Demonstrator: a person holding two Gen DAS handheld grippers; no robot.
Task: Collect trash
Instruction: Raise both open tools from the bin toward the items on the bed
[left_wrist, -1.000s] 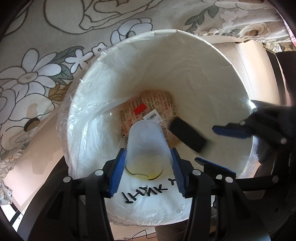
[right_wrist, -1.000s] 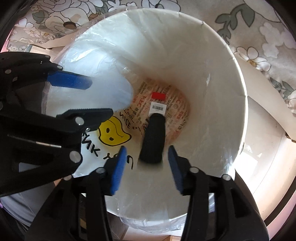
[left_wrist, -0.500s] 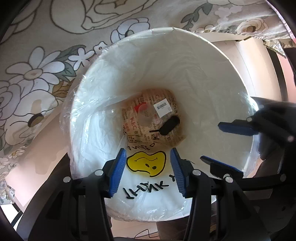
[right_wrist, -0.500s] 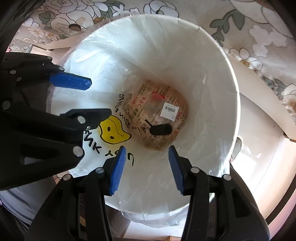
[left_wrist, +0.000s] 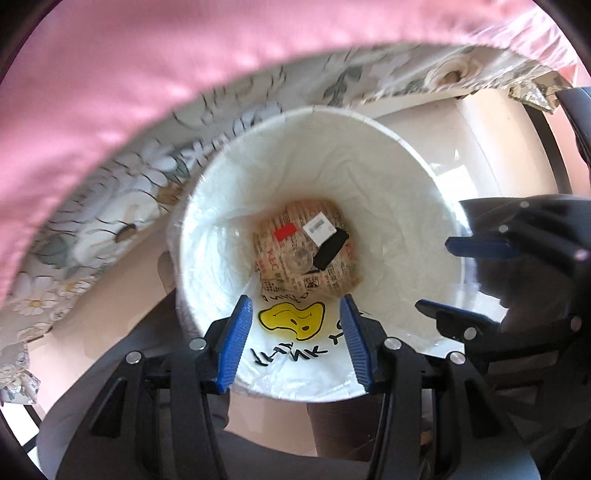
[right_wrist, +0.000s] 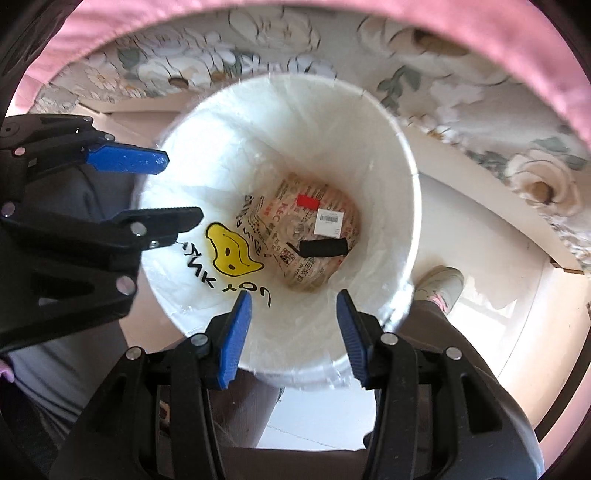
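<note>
Trash sits at the bottom of the white bin (left_wrist: 373, 122): closest in view, the left gripper (left_wrist: 293, 339) and right gripper (right_wrist: 291, 334) hover over the rim, jaws partly open and empty. Deeper down, past the liner's yellow smiley face (right_wrist: 232, 253), lie a clear plastic cup (left_wrist: 300, 258) and a black tube-shaped item (right_wrist: 323, 248) on a printed paper bag (right_wrist: 314, 236). The drop looks done; next, both grippers need to find more rubbish outside the bin.
</note>
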